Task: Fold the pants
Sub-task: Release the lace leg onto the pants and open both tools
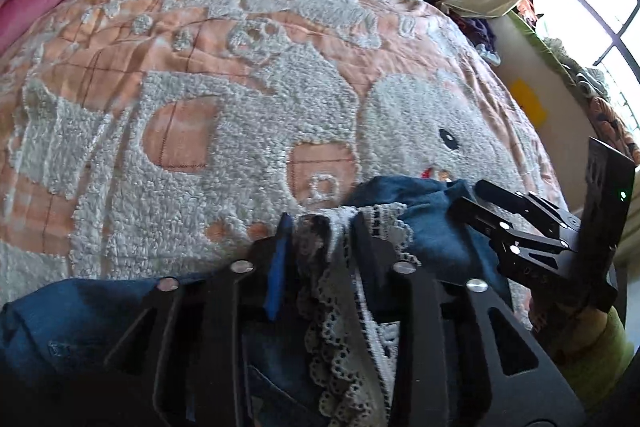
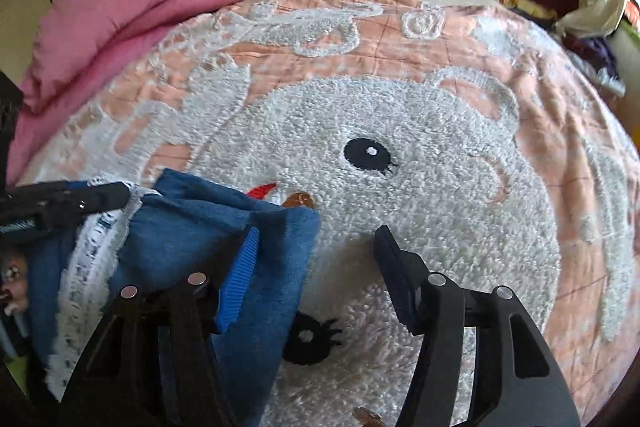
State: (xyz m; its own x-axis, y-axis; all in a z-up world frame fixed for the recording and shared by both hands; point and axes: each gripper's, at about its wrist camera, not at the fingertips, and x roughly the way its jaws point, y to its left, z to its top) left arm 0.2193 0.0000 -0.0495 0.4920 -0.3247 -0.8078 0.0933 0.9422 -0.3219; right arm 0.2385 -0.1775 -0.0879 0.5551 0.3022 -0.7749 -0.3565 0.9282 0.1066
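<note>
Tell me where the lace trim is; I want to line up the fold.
In the left wrist view, the lace trim lies between the left gripper fingers.

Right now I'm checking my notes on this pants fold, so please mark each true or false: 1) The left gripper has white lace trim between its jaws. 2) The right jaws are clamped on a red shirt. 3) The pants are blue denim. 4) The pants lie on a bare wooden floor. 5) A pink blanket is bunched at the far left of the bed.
1) True: the lace trim sits between the jaws of the left gripper.
2) False: the right gripper stands open, with only its left finger over the pants.
3) True.
4) False: they lie on a fluffy peach and white bedspread.
5) True: the pink blanket is there.
</note>
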